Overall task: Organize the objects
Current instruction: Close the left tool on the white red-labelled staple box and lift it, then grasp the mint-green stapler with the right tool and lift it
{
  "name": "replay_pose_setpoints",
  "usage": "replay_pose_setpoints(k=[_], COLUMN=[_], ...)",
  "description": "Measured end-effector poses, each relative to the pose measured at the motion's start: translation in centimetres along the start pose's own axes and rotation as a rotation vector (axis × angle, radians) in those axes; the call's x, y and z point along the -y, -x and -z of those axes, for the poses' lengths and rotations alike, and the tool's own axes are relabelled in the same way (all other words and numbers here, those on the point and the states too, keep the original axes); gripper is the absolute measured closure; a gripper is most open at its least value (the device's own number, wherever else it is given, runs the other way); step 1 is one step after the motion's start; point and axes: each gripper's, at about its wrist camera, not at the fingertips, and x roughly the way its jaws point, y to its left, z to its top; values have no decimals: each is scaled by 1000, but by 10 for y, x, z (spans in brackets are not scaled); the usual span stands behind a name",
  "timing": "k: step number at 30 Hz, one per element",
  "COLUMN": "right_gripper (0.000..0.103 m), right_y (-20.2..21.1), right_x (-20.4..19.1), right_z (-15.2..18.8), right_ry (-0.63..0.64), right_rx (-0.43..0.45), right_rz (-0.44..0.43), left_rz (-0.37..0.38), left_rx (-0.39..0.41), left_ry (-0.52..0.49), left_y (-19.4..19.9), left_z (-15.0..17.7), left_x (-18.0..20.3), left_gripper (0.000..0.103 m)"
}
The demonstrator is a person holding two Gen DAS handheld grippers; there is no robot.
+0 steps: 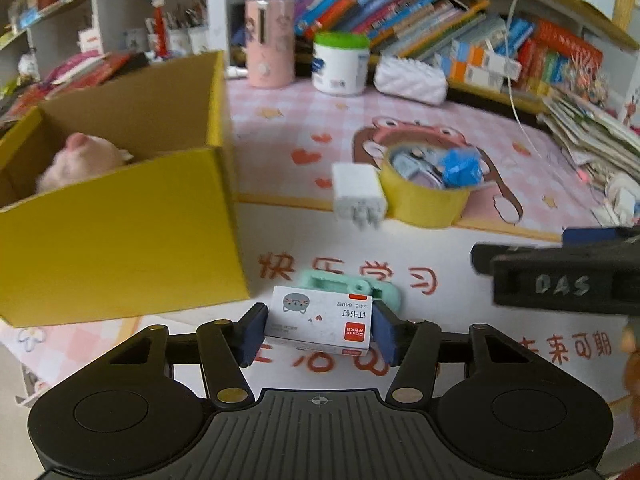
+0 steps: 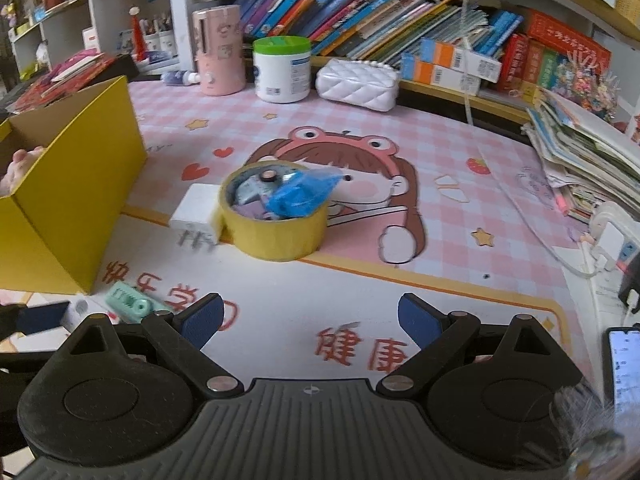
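both pads of the left gripper (image 1: 318,330) were pressed on the staple box (image 1: 320,322) — gripped beside the yellow box (image 1: 120,240), likely for binning; the right gripper (image 2: 308,320) was held wide, empty.

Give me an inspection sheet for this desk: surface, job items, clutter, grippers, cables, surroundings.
Surface: pink checked cartoon desk mat, mostly bare near the grippers.
Job's things: white staple box with grey cat print; mint-green plastic stapler behind it; white plug adapter touching the yellow tape roll, which holds small items; open yellow cardboard box with a pink plush toy inside.
Clutter: pink cylinder, green-lidded white jar, white quilted pouch, phone.
Grippers: left gripper shut on the staple box; right gripper open, holding nothing.
Cables: white cord hanging from above.
Surroundings: bookshelves, paper stack.
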Motion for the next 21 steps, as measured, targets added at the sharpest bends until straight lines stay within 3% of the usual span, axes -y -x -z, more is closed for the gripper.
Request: replay_pose_setpoints(k=[8,15,21], right_gripper=[12,27,36], right_y=[-8,-12,-26], right_x=[-34,-67,-81], right_z=[-1,1,3], right_ry=[59,172,257], right_rx=[-29,-20,-26], right_rz=[-97,-207,-229], left_rz=[-81,-144,-171], left_rx=[48,103,108], left_ry=[151,220,257], left_y=[31,59,68], left_z=[5,13,21], left_x=[-42,-66,-78], left_gripper=[49,49,49])
